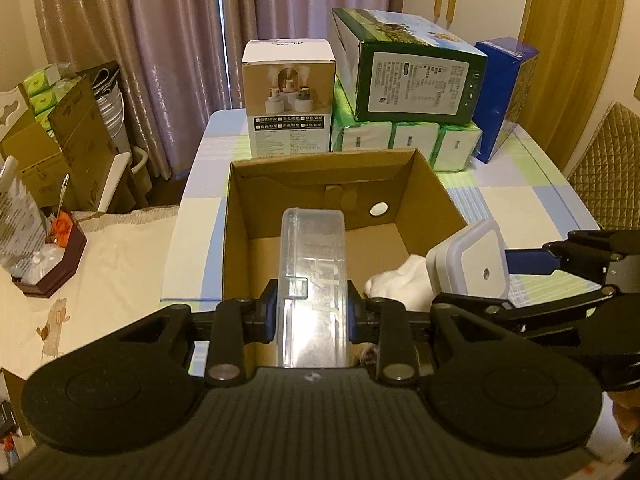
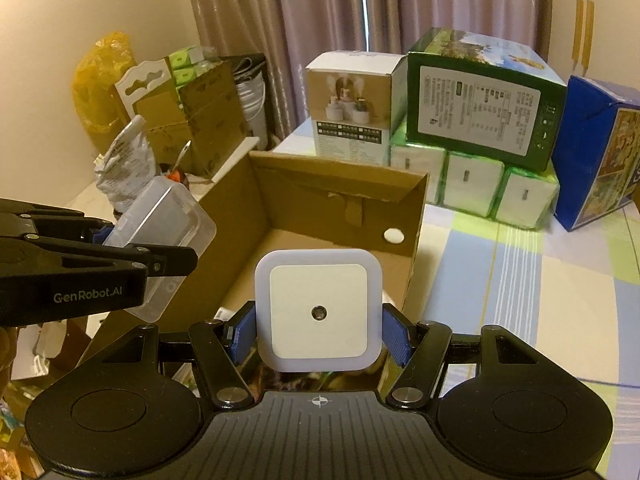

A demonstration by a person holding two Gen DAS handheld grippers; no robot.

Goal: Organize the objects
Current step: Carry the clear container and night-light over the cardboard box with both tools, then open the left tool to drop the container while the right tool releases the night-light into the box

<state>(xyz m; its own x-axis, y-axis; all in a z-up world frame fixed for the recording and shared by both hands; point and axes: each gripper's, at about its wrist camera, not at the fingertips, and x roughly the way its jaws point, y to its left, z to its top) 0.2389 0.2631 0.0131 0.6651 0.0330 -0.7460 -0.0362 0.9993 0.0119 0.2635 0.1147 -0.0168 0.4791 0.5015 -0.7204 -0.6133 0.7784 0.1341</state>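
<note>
My left gripper (image 1: 312,312) is shut on a clear plastic box (image 1: 314,280), held over the near edge of an open cardboard box (image 1: 236,248). My right gripper (image 2: 318,334) is shut on a white square night light (image 2: 318,310) with a small round sensor, held above the same cardboard box (image 2: 416,240). In the left wrist view the night light (image 1: 476,260) and the right gripper hang at the box's right wall. Some white cloth (image 1: 400,284) lies in the box's near right corner. In the right wrist view the left gripper (image 2: 160,252) holds the clear box (image 2: 168,224) at the left.
Behind the cardboard box stand a humidifier carton (image 1: 290,100), a green carton (image 1: 416,72) on tissue packs (image 1: 408,140) and a blue carton (image 1: 504,92), all on a checked tablecloth (image 1: 520,200). At the left are a small brown tray (image 1: 52,272) and stacked boxes.
</note>
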